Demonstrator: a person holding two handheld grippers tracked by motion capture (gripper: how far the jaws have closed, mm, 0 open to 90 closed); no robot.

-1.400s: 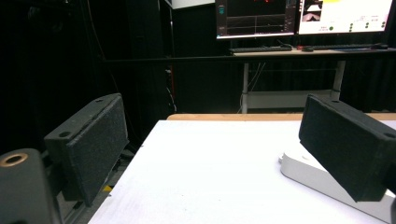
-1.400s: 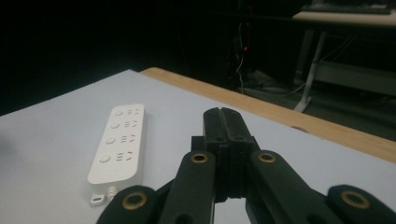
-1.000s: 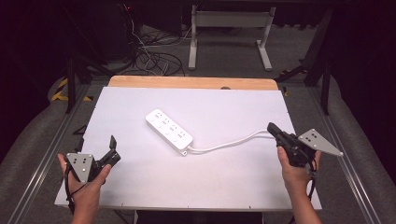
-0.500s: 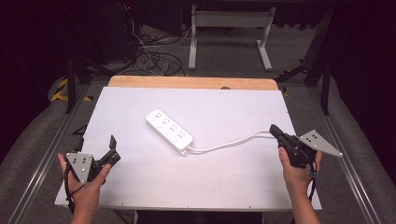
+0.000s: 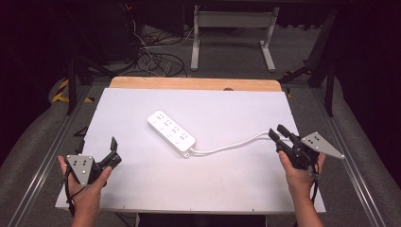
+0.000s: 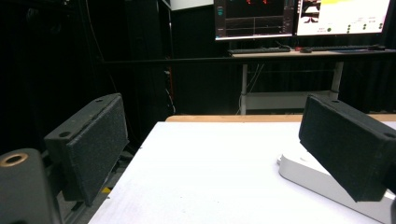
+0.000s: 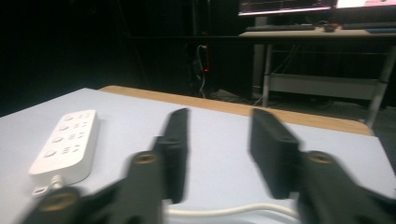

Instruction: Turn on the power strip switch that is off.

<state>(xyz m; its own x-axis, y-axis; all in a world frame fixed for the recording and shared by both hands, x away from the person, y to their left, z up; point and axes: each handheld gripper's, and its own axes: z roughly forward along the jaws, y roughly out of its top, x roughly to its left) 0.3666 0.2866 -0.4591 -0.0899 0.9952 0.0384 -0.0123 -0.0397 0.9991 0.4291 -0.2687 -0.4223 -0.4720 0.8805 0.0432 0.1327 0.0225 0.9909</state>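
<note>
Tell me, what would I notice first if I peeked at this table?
You'd spot the white power strip lying slantwise in the middle of the white table, its white cable snaking off to the right. That cable ends by the right tool, whose jaws have just been opening, with nothing pinched between them. The left tool sits at the near left corner, open too.

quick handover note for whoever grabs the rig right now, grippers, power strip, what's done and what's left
Left gripper: open, empty, low over the table's near left corner.
Right gripper: jaws have just been opening, nothing between them, at the right edge beside the cable's end.
Power strip: flat and diagonal mid-table, cable trailing right.
Done: nothing visibly moved or gripped.
Left: probably take hold of the cable or strip; neither is held.
</note>
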